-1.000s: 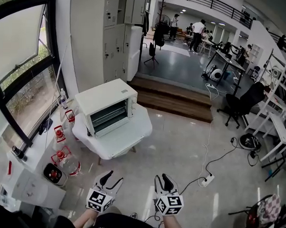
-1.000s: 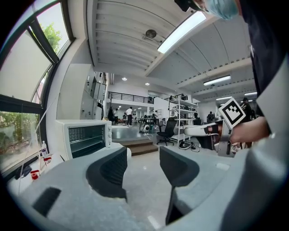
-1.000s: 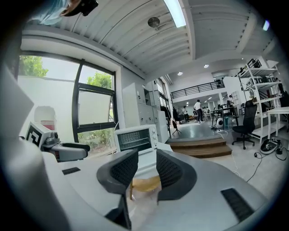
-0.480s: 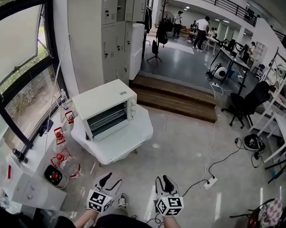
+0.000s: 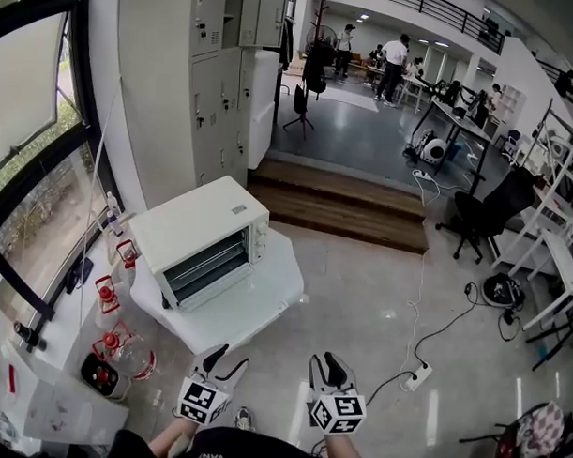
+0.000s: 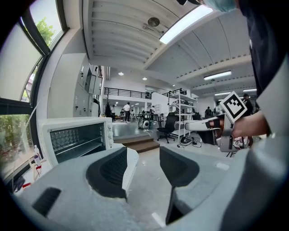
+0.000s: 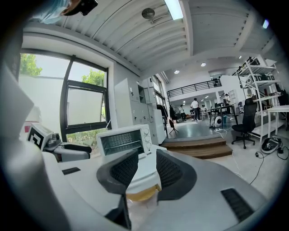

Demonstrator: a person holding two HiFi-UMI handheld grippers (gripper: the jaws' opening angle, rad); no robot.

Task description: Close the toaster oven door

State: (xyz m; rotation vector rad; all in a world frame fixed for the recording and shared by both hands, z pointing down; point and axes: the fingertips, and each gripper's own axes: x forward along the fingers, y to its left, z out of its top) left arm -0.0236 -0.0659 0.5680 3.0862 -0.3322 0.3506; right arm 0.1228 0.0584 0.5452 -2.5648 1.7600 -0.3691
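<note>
The toaster oven [image 5: 200, 237] stands on a low white worktop [image 5: 260, 302] ahead of me and to my left, well apart from both tongs. Its front is turned toward me and slightly to my right, with the control knobs at the right end of the front. A wire rack shows across the front opening in the left gripper view [image 6: 76, 137] and in the right gripper view [image 7: 124, 140]; I cannot tell from any view how far the door is let down. The left tongs [image 5: 228, 357] are held low, close to my body, above the floor and pointing toward the worktop. Their jaws stand apart with nothing between them; only floor and the worktop edge show in the gap [image 6: 142, 167]. The right tongs [image 5: 326, 361] are held just beside the left, at the same height. Their jaws are likewise released, with a narrower gap, and they hold nothing; the worktop and the oven line up beyond the gap [image 7: 143, 169]. Red-capped containers [image 5: 106, 292] sit on the floor to the left of the worktop, under the window. Wooden steps [image 5: 344, 202] rise behind the oven.
</note>
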